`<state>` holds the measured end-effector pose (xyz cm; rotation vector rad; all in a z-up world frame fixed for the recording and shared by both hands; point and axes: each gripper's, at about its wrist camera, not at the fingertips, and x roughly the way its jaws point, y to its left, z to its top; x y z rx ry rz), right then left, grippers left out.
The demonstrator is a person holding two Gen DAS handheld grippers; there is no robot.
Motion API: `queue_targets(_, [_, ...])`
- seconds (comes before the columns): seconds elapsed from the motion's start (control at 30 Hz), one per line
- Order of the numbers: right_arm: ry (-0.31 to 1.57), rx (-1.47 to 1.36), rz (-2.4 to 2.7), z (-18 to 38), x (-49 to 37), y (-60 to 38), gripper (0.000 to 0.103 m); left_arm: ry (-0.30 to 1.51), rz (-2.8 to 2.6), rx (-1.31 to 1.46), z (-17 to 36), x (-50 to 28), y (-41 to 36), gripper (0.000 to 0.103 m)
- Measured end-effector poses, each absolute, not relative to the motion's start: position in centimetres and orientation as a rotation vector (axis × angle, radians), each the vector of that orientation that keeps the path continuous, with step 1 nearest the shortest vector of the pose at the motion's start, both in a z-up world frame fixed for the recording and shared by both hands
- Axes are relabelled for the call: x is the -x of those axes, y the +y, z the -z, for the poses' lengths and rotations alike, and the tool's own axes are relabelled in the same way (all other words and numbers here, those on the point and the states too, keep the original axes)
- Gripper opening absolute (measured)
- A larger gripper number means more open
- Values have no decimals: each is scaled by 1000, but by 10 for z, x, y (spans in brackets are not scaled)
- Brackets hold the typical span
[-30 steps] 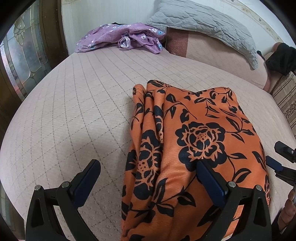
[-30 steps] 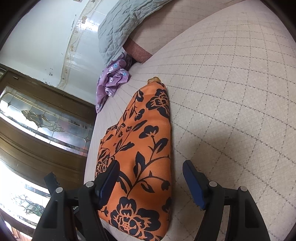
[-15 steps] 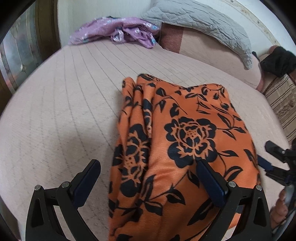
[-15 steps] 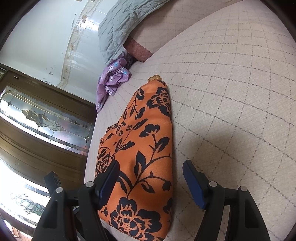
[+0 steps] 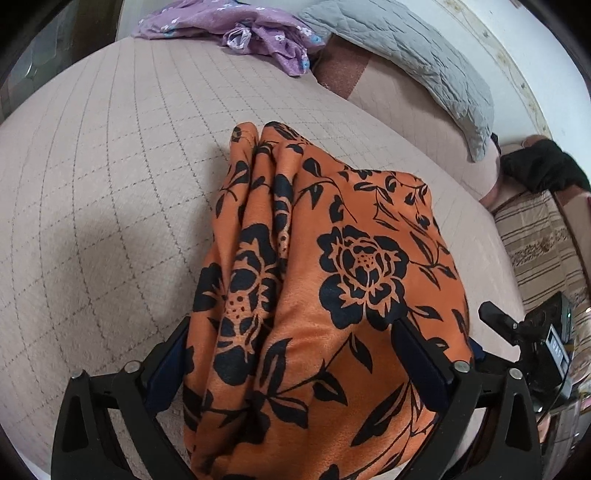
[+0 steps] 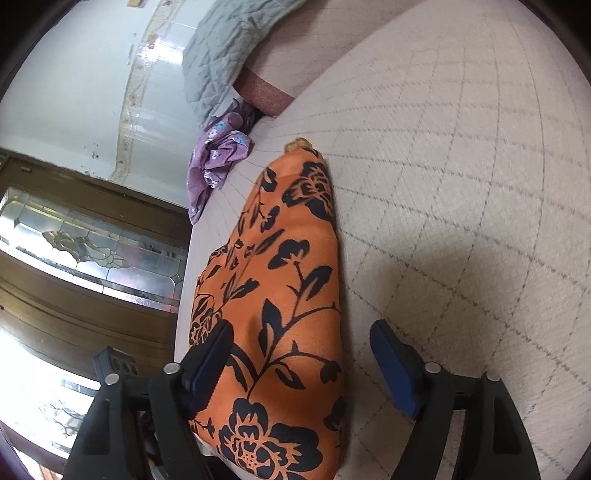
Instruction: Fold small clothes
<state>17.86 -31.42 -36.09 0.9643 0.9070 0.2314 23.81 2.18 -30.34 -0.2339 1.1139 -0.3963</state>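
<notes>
An orange garment with black flowers (image 5: 351,258) lies folded in a long bundle on the quilted beige bed cover (image 5: 92,184). My left gripper (image 5: 291,328) points steeply down over its near end. Its jaws are closing with the thick folds between them, and I see no pad pressing. In the right wrist view the same garment (image 6: 291,277) runs away from me. My right gripper (image 6: 301,328) straddles its right edge, one finger above the cloth and the other over the bare cover. Its jaws are opening and hold nothing. The right gripper's tip (image 5: 495,317) shows beside the garment in the left wrist view.
A crumpled purple flowered garment (image 5: 240,26) lies at the far side of the bed, beside a grey quilted pillow (image 5: 406,55). A black cloth (image 5: 543,166) and a striped cover (image 5: 535,236) sit to the right. A wooden door with patterned glass (image 6: 92,251) stands past the bed's left edge.
The left wrist view has tipped downward and closer, so the orange garment now fills the gap between its fingers, which stand slightly narrower. The right gripper's fingers have spread a little.
</notes>
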Motion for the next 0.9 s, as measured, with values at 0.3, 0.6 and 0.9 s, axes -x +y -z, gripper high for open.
queue_targets(0.3, [929, -955, -264, 365, -195, -295, 79, 1099, 357, 235, 302, -241, 28, 83])
queue_targets(0.6, [929, -918, -292, 371, -214, -280, 67, 1084, 324, 204, 305, -243, 16, 85])
queue_targets(0.9, [903, -897, -271, 367, -209, -275, 51, 977, 319, 164, 290, -233, 15, 38])
